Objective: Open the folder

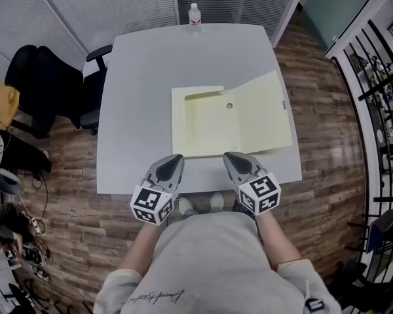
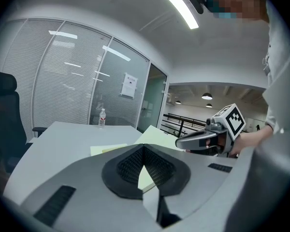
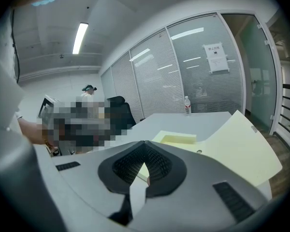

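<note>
Found the left gripper [image 1: 175, 159] and the right gripper [image 1: 230, 157] side by side at the near edge of the grey table [image 1: 137, 97], each with jaws closed tip to tip on nothing. Saw the pale yellow folder [image 1: 209, 126] lying just beyond them on the tabletop, already open, its cover tilted up on the right. Noted a water bottle [image 1: 194, 15] upright at the far edge

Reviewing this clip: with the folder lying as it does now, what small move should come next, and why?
Likely a light press with the right gripper on the cover, to lay it flat. The folder is already open, but its cover seems to sit tilted up at the right. Both it and the left gripper are shut, empty, at the table edge.
</note>
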The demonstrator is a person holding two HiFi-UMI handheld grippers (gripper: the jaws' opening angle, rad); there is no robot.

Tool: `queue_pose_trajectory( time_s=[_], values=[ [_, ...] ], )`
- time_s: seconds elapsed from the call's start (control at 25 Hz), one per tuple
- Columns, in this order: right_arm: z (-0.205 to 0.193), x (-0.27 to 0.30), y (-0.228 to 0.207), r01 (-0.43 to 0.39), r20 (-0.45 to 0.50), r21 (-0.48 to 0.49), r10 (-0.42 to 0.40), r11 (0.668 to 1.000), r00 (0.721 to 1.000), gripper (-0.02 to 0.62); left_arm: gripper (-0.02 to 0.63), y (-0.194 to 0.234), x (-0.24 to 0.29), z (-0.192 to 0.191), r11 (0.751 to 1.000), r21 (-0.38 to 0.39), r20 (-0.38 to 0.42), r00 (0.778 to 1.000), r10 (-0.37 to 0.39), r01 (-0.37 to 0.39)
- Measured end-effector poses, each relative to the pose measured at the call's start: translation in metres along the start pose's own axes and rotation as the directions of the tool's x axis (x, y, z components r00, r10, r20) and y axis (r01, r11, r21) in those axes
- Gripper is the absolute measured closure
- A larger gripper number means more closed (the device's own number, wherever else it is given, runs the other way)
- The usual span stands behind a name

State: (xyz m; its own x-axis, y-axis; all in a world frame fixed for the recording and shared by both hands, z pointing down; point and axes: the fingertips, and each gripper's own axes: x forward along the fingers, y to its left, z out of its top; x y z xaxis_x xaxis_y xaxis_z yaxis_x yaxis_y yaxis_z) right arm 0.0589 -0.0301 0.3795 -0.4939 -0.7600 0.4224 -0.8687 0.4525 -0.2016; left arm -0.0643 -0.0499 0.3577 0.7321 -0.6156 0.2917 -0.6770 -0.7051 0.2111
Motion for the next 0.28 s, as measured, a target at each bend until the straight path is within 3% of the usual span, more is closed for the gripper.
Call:
queue_pose_trajectory(
  time_s=[0.28],
  values=[
    [0.0049,-0.0039,-0.004,0.01,0.002,-0.009,-0.01,1.0,1.0,0.572,0.598,0.0005,-0.0019,0.0029,1.0,-0.003,0.002,1.0,-0.001,0.001]
  ],
)
